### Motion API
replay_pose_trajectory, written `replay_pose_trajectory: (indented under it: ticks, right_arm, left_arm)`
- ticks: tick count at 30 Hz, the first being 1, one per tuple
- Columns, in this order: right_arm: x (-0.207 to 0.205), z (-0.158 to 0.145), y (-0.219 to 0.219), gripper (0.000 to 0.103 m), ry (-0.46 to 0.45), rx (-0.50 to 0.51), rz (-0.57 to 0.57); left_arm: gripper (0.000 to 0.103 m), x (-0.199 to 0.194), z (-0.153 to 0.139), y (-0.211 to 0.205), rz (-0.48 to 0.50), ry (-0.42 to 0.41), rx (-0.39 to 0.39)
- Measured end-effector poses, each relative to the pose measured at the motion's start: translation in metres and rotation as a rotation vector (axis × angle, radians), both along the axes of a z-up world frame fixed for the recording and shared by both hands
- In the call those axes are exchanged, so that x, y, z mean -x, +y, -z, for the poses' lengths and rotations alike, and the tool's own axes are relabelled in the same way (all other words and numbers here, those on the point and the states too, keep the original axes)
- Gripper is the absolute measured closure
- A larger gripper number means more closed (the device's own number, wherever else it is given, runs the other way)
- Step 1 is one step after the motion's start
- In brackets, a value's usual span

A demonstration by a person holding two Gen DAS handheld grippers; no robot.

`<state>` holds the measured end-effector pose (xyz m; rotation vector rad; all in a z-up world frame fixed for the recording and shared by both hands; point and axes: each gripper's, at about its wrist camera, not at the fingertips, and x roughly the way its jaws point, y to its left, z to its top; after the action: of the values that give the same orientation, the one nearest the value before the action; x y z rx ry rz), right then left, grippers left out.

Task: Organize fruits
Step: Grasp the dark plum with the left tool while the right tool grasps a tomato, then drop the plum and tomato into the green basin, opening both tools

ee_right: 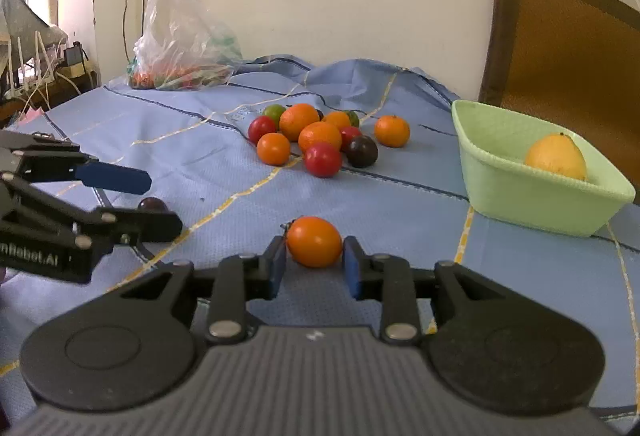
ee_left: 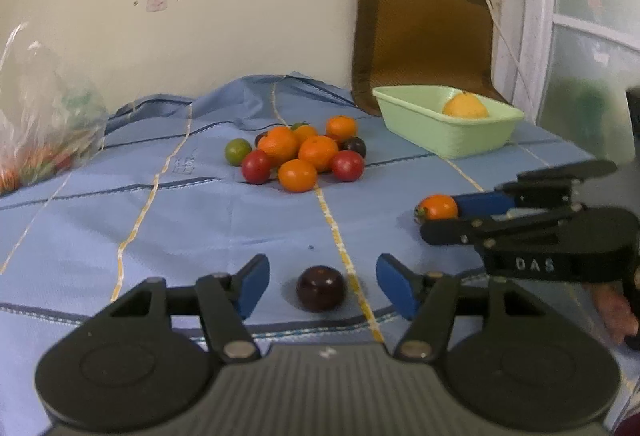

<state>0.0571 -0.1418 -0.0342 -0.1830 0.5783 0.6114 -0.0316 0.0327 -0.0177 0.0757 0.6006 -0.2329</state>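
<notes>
In the left wrist view my left gripper [ee_left: 324, 284] stands open around a dark purple fruit [ee_left: 321, 288] that rests on the blue cloth, with a gap on each side. My right gripper [ee_right: 314, 258] is shut on a small orange fruit [ee_right: 314, 242] low on the cloth; both blue pads touch its sides. The left wrist view shows this same orange fruit [ee_left: 438, 207] at the tips of the right gripper [ee_left: 440, 218]. A heap of orange, red, green and dark fruits [ee_left: 304, 152] [ee_right: 320, 136] lies mid-table. A pale green basin [ee_left: 452, 140] [ee_right: 520, 196] holds one yellow-orange citrus [ee_right: 556, 156].
A clear plastic bag [ee_right: 180, 44] with more produce sits at the back left by the wall. A brown cushioned chair back [ee_right: 568, 48] leans behind the basin. Cables and plugs [ee_right: 40, 68] crowd the far left edge. A person's hand [ee_left: 612, 312] shows under the right gripper.
</notes>
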Motion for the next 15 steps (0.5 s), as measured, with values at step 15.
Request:
replay_pose_trajectory:
  ticks: [15]
  right_arm:
    - [-0.005, -0.013, -0.017, 0.071, -0.071, -0.060, 0.014]
  left_arm:
    - [0.076, -0.055, -0.042, -0.026, 0.095, -0.016, 0.089]
